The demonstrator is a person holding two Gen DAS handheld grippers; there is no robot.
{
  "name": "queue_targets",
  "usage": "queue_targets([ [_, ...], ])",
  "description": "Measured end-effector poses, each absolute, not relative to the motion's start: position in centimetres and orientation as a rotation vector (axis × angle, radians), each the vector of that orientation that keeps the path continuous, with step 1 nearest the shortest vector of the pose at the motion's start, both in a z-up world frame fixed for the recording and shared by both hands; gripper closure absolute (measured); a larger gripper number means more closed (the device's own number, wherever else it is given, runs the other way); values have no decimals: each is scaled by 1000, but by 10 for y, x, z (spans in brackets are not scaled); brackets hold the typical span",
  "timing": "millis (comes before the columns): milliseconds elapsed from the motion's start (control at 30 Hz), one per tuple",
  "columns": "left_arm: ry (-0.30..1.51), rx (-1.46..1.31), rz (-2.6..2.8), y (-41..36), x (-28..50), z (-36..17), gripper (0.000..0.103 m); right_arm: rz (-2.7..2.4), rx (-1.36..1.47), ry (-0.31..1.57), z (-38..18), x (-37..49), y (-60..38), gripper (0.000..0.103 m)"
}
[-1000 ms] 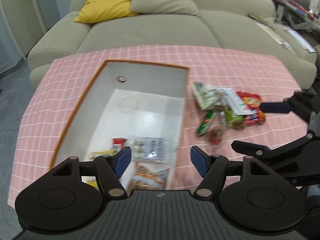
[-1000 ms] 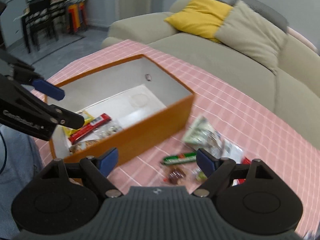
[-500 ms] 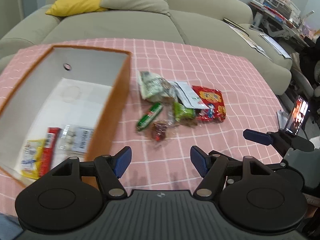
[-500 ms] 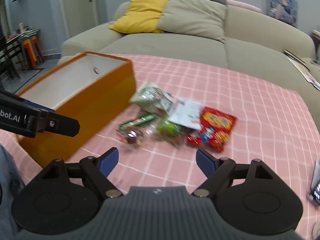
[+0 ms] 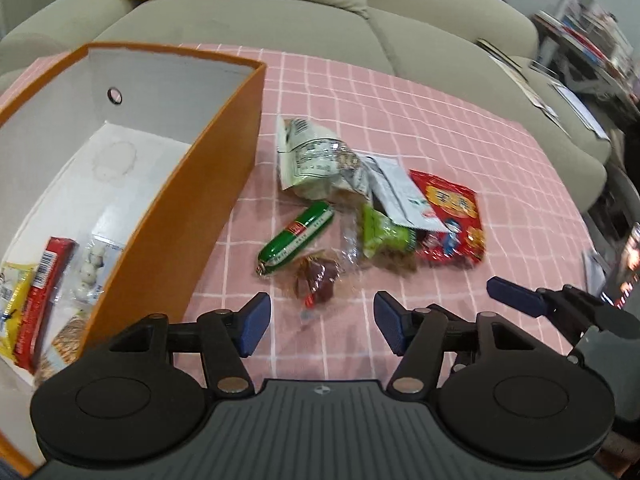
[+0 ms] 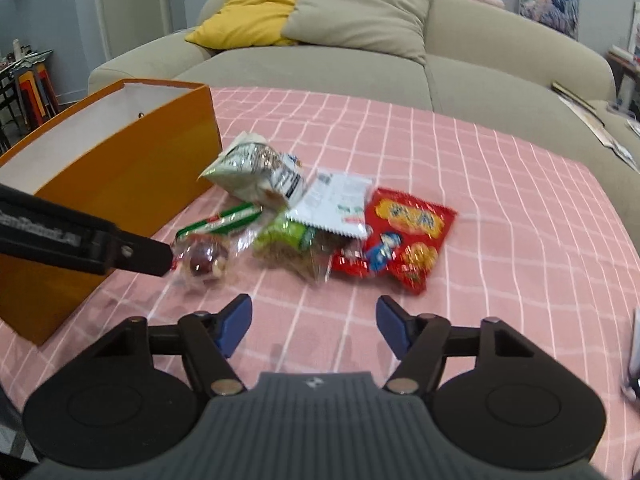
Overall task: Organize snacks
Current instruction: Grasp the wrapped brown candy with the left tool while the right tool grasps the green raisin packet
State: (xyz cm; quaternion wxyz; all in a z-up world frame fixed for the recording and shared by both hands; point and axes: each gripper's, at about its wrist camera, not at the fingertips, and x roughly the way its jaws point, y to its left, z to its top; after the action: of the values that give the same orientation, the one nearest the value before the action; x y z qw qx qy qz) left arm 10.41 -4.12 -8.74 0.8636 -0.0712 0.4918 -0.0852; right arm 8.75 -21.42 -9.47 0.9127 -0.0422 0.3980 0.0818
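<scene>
- On the worktop, under a pink checked cloth, a loose heap of snacks lies at twelve o'clock from both of my grippers.
- My left gripper hovers over the cloth with its fingers parted and closing; nothing sits between them. A clear-wrapped dark red sweet lies just beyond their tips.
- My right gripper also has its fingers apart and closing, with only bare cloth between them.
- In the heap: a green sausage stick at eleven o'clock in the left view, a pale green-and-white bag behind it, a flat white sachet, a lime green packet and a red bag at one o'clock.
- An orange box with a white inside stands at ten o'clock, just beside the heap. It already holds several snacks, among them a red bar and a yellow packet.
- A beige sofa with a yellow cushion stands behind the worktop.
</scene>
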Motion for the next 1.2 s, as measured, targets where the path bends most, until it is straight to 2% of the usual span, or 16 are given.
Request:
queue_targets([
  [100,1062,-177,-147,-41,116,-98,33,176,-98,834,-105,103,-211,56],
  [400,1117,-225,-134,-43,139,-117,33,189,-72,880,-126,135,-212,72],
  [467,1124,-233,-134,-44,142,-118,33,194,-72,886,-128,138,-211,82],
  [533,1129,-232,-128,-45,145,-120,33,192,-77,890,-129,137,-210,88],
  [600,1137,-237,-121,-45,148,-122,37,199,-75,888,-129,135,-210,91],
  [667,1145,-254,-125,-44,149,-124,53,210,-77,889,-128,133,-209,95],
  [733,1146,-276,-132,-41,148,-124,56,219,-74,892,-128,129,-209,99],
  [900,1158,-276,-120,-38,139,-121,60,247,-81,899,-123,115,-203,102],
  [1200,1196,-262,-145,-33,104,-108,60,219,-75,1019,-111,68,-203,103],
])
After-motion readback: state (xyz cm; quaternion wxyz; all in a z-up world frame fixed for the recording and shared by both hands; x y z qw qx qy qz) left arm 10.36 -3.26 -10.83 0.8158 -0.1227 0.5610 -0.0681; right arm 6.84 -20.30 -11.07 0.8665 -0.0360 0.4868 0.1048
